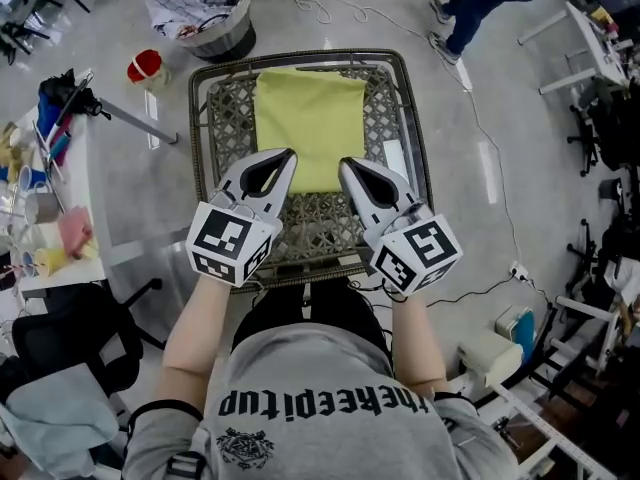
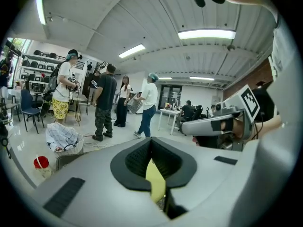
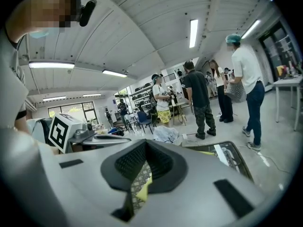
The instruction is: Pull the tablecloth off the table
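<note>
Lab w/ strip lights [image 2: 206,34], desks [image 2: 169,111], floor cables [image 1: 310,6], equip. shelves [image 2: 40,63]

- Bright, even light falls from ceiling strip lights [image 2: 206,34] above me.
- My two gripper views bulge fisheye-round, with black corners.
- My head view is sharp, with only faint shadows.

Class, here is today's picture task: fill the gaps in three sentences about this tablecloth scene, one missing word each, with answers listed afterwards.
1. The tablecloth spread over the table is ____ in colour.
2. The left gripper and the right gripper each have their jaws ____ on the cloth's near edge.
3. On the floor beside the basket, the small container is ____.

Missing words: yellow; shut; red.
</note>
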